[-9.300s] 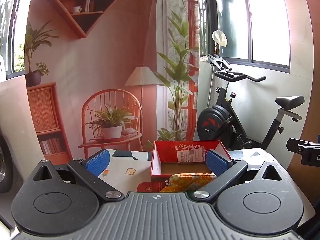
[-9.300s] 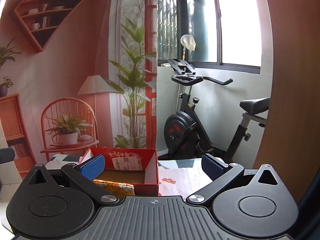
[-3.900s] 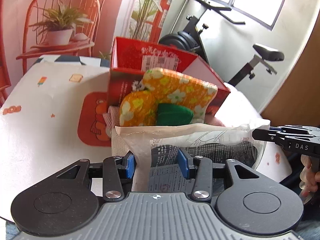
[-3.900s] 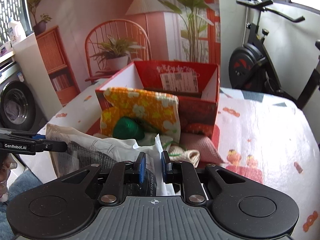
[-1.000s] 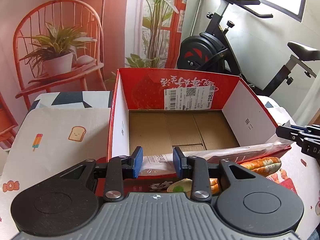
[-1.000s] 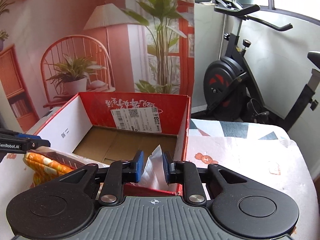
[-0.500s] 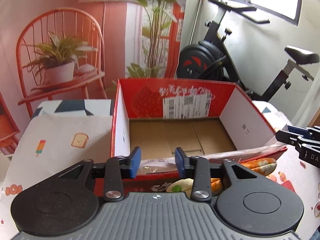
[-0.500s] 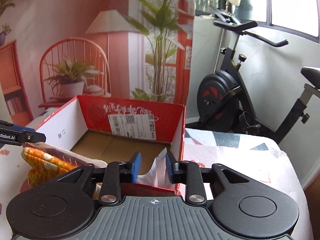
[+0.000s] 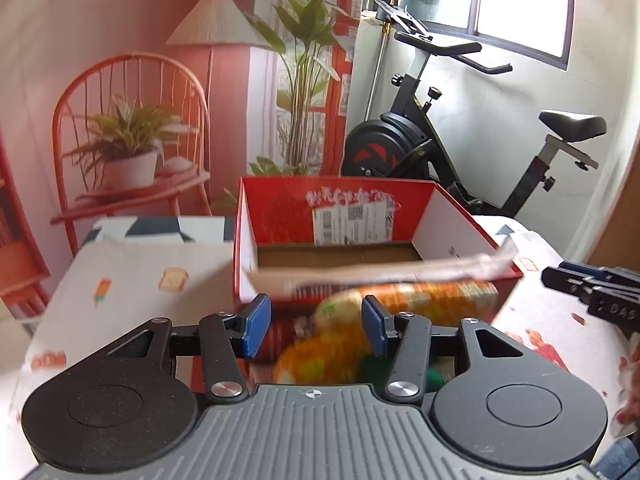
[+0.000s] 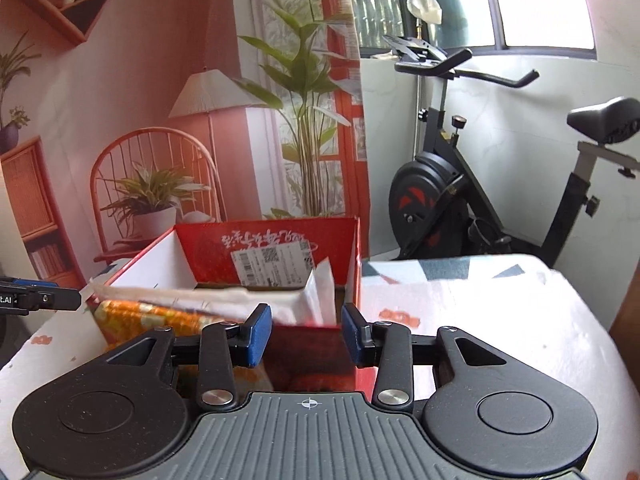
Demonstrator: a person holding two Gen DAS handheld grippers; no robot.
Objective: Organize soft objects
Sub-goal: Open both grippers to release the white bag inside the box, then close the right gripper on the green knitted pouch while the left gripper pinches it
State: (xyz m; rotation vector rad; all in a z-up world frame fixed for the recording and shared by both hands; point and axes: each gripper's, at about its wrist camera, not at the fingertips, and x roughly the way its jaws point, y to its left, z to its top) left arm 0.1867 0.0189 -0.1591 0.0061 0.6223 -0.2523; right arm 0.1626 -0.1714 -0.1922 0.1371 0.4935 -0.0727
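Observation:
A red cardboard box (image 9: 276, 216) (image 10: 264, 240) stands open on the table. A white plastic packet (image 9: 380, 272) (image 10: 240, 300) lies blurred across the box's near rim. An orange floral soft pad (image 9: 424, 292) (image 10: 148, 314) and something green (image 9: 372, 368) lie just in front of the box. My left gripper (image 9: 316, 326) is open and empty, just short of the packet. My right gripper (image 10: 306, 334) is open and empty at the packet's right end.
The table (image 9: 132, 280) has a white cloth with cartoon prints. An exercise bike (image 9: 440, 140) (image 10: 460, 188) stands behind the table on the right. A printed backdrop with chair, plant and lamp (image 9: 140, 120) fills the wall behind.
Both grippers have opened and let go of the white packet. It now rests across the box's near rim, blurred by motion. Both grippers have drawn back slightly.

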